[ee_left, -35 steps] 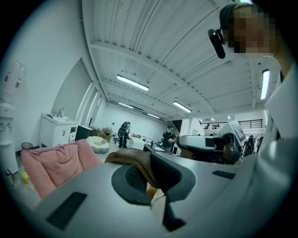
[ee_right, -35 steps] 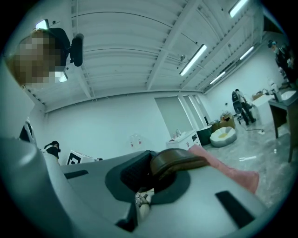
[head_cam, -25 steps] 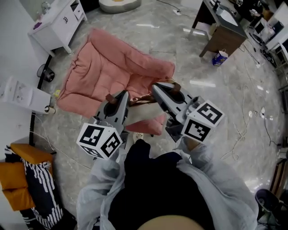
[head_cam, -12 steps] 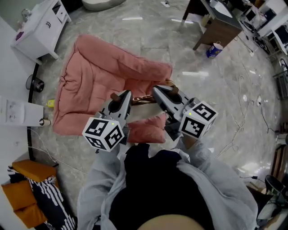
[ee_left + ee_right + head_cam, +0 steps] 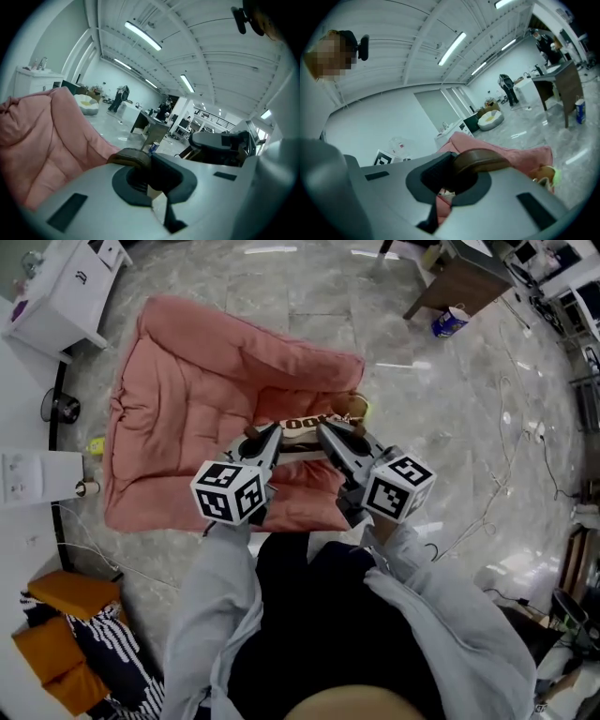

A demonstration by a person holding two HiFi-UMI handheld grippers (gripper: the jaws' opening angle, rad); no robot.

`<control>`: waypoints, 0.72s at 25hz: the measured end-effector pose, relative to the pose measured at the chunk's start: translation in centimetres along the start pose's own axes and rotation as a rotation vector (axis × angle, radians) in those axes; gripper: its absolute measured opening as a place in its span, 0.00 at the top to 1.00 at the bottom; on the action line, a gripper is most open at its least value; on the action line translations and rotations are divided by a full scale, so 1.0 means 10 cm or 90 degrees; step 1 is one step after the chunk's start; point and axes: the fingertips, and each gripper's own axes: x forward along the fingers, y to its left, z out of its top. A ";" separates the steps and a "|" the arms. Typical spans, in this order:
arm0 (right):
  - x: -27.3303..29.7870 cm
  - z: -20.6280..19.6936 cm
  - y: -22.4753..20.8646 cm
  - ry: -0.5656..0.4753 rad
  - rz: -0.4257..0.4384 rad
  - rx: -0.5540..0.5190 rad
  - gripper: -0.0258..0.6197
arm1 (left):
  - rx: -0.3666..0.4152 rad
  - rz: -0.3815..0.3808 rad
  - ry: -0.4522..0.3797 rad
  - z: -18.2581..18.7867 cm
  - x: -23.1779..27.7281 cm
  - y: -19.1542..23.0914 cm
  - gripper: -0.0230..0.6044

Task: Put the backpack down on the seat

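Note:
A pink backpack (image 5: 302,508) hangs below my two grippers, over the front edge of the pink cushioned seat (image 5: 187,399). Its brown straps run up to both grippers, and a printed band (image 5: 300,424) stretches between them. My left gripper (image 5: 258,442) is shut on one brown strap (image 5: 131,158). My right gripper (image 5: 330,435) is shut on the other brown strap (image 5: 480,161). A small yellow-green charm (image 5: 548,176) dangles by the right strap. Most of the bag is hidden under the grippers and my arms.
A white cabinet (image 5: 56,296) stands at the back left and a wooden desk (image 5: 469,282) with a blue carton (image 5: 450,320) at the back right. Orange cushions (image 5: 66,615) lie at the lower left. Cables (image 5: 506,493) trail over the floor on the right.
Both grippers have come down and forward with the backpack, from over the bare floor to the seat's front edge. They have also drawn closer together.

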 end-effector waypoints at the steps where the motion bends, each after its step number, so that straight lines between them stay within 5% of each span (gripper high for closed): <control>1: 0.03 -0.09 -0.05 0.007 -0.004 0.016 0.95 | -0.015 0.005 0.010 -0.09 0.02 0.06 0.94; 7: 0.00 -0.64 -0.22 0.069 -0.030 0.074 0.95 | -0.051 0.022 0.063 -0.64 0.01 0.21 0.94; 18: -0.47 -1.08 -0.05 0.101 -0.008 0.088 0.95 | -0.053 0.032 0.085 -1.05 -0.27 -0.13 0.94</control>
